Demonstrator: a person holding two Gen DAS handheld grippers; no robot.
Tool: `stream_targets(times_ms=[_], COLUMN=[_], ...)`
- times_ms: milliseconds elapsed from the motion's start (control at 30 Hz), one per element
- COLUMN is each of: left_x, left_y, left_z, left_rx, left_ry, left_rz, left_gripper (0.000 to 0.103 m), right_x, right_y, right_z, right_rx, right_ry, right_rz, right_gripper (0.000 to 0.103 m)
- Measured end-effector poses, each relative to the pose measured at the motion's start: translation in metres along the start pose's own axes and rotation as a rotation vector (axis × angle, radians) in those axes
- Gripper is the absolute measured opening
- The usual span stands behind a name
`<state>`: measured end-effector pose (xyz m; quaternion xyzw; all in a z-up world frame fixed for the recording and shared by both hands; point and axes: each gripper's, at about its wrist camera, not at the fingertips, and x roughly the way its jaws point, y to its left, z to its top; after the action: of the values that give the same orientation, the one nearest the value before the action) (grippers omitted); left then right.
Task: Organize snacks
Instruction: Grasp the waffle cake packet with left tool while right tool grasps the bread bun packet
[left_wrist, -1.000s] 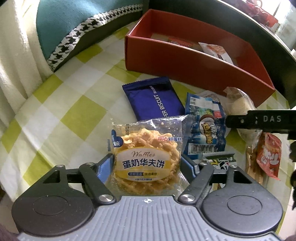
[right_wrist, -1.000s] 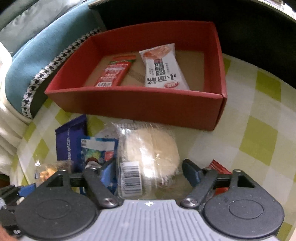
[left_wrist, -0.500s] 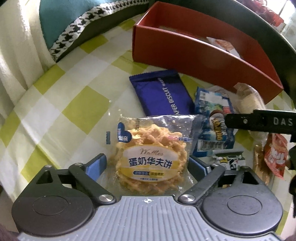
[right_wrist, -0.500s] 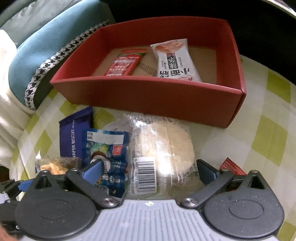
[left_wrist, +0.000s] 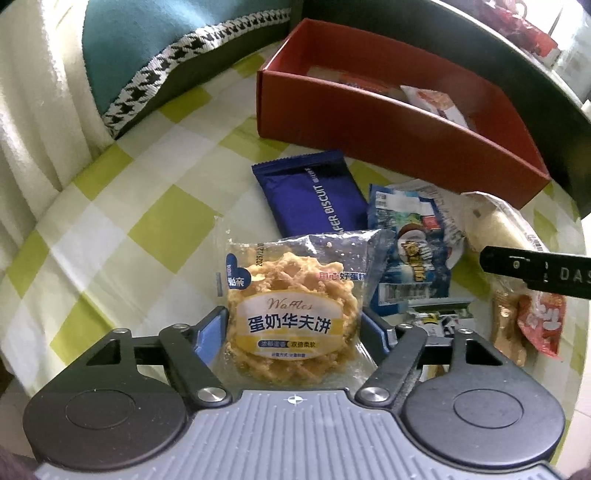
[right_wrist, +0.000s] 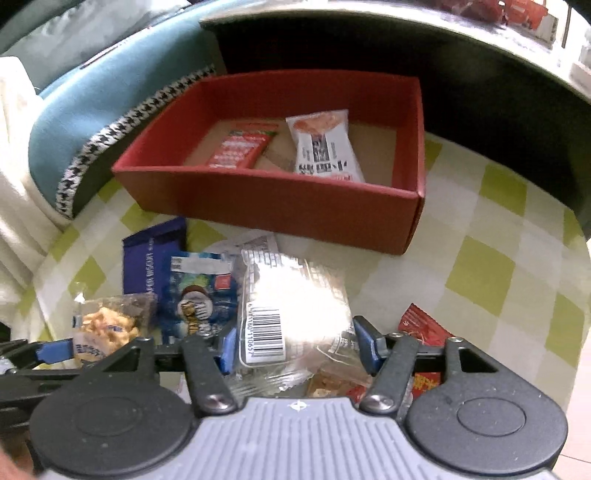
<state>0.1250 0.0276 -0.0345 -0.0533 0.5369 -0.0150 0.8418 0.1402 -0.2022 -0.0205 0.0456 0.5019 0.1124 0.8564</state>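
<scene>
left gripper (left_wrist: 293, 328): ribbed grey body | black linkages, silver screws | blue pads (left_wrist: 210, 334)

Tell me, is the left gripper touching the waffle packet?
Touching. In the left wrist view the left gripper has its blue pads against both sides of the waffle packet, with no gap showing, as its jaws close on it.

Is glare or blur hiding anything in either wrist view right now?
Right wrist view: strong glare whitens the clear packet between the right gripper fingers, hiding its contents; the barcode stays readable, and the image is slightly soft. Left wrist view: sharp, the waffle packet label legible; fisheye bends the red box edges.
</scene>
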Motion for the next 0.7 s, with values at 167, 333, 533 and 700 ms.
stream_targets(times_ms=[167,333,533,700], left_x=[-0.01,-0.016,-0.014,0.0], left_y=[0.001,0.002,-0.002,-0.002], left_z=[0.0,0.003,0.001,-0.004], left_rx=[0.0,-0.005,0.028,0.049], left_ry=[-0.025,-0.038,-0.029,0.004], left_rz=[-0.022,-0.037,-0.039,-0.011], left_gripper=[0.08,0.079,0.079,0.08], right_x=[-0.013,-0.017,-0.008,0.002], right_y=[0.002,0.007,0.021,0.018], right_z=[-0.013,-0.031,-0.047,-0.043], right_rx=[0.002,-0.014,-0.074,-0.056], right_ry=[-0.01,0.008,0.055,0.07], right_rz=[-0.004,-0.013,-0.026,-0.002], right_gripper=[0.062,0.062,0.062,0.065])
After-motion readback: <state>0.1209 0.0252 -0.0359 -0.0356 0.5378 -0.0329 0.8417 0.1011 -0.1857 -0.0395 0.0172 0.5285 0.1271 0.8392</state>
